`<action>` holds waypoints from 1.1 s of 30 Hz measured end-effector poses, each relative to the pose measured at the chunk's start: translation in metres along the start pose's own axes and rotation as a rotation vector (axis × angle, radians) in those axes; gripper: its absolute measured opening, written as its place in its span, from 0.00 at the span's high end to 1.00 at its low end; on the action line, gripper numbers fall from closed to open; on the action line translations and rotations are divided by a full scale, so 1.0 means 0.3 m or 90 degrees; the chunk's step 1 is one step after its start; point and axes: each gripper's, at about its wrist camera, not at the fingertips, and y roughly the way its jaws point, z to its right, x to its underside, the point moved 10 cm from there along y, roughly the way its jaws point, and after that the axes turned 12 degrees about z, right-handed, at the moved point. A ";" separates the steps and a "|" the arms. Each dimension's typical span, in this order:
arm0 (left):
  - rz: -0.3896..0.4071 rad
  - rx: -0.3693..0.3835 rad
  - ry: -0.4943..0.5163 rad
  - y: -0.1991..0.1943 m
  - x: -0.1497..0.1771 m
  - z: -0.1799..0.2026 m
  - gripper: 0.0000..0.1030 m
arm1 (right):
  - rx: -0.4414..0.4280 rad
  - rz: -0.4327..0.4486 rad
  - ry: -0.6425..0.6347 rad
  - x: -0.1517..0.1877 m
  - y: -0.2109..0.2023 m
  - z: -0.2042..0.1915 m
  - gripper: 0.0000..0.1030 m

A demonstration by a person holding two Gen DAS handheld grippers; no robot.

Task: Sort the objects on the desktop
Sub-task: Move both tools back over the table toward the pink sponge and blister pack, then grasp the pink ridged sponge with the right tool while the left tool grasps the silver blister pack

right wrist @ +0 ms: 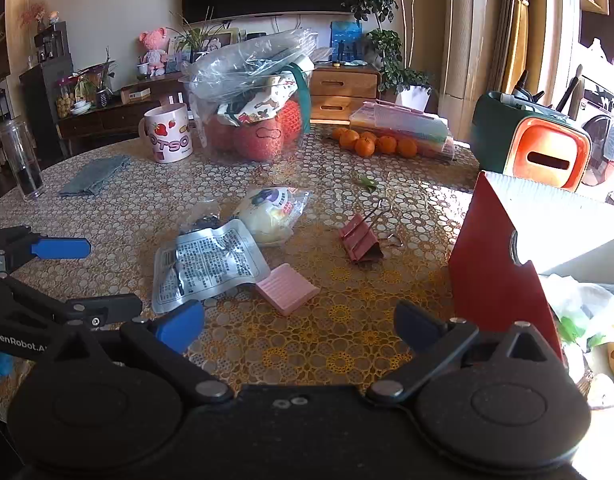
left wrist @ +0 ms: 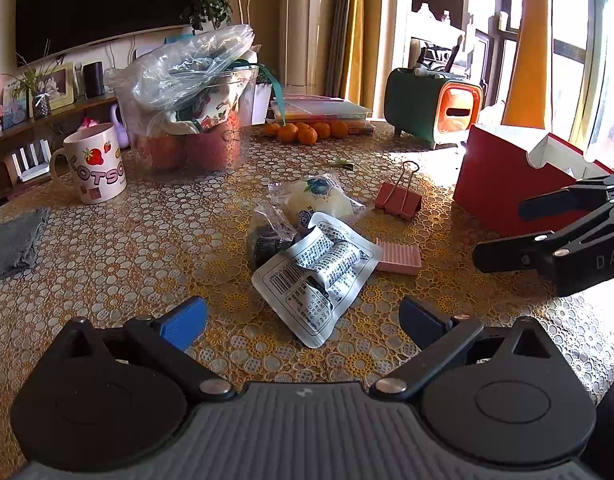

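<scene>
Left wrist view, far left of frame: a grey cloth [left wrist: 13, 242] is seen flat on the worktop [left wrist: 147, 248], with a strawberry-print mug [left wrist: 97, 162] above it at upper left. Beside the mug a clear tub [left wrist: 195, 140] stuffed with plastic bags is noted. At bottom centre the left gripper [left wrist: 303, 322] is held with jaws spread wide and nothing between them, just short of a silver foil packet [left wrist: 319, 276]. Behind the packet a dark wrapped snack [left wrist: 269, 236] and a pale wrapped bun [left wrist: 319, 196] are lying, touching one another. A pink ribbed eraser [left wrist: 399, 256] is found against the packet's right edge, and a pink binder clip [left wrist: 399, 198] near it, apart. Small oranges [left wrist: 307, 132] are lined up at upper centre. A green and orange desk organiser [left wrist: 431, 110] is seen at upper right, and a red box [left wrist: 503, 184] at right. Right wrist view: the right gripper [right wrist: 299, 326] is held with jaws wide apart, empty, over bare worktop in front of the eraser.
</scene>
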 end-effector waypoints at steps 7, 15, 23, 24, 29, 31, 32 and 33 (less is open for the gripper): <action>-0.010 0.010 0.057 0.087 0.026 0.001 0.00 | -0.002 -0.022 -0.009 0.021 0.099 0.015 0.05; -0.030 0.007 0.057 0.163 0.055 -0.012 0.00 | -0.005 -0.050 -0.028 0.064 0.211 -0.003 0.08; -0.028 0.006 0.061 0.200 0.048 -0.006 0.00 | 0.009 -0.058 -0.005 0.076 0.273 0.009 0.17; -0.028 0.005 0.063 0.204 0.047 -0.005 0.00 | 0.011 -0.059 -0.006 0.077 0.278 0.009 0.18; -0.030 0.003 0.059 0.219 0.046 -0.005 0.01 | 0.017 -0.060 -0.001 0.085 0.296 -0.008 0.23; -0.026 -0.003 0.065 0.220 0.044 -0.004 0.01 | 0.019 -0.056 -0.006 0.085 0.300 -0.016 0.24; -0.024 -0.005 0.066 0.221 0.043 -0.005 0.01 | 0.018 -0.054 -0.006 0.083 0.302 -0.018 0.26; -0.023 -0.005 0.066 0.222 0.042 -0.006 0.01 | 0.016 -0.053 -0.003 0.081 0.303 -0.019 0.27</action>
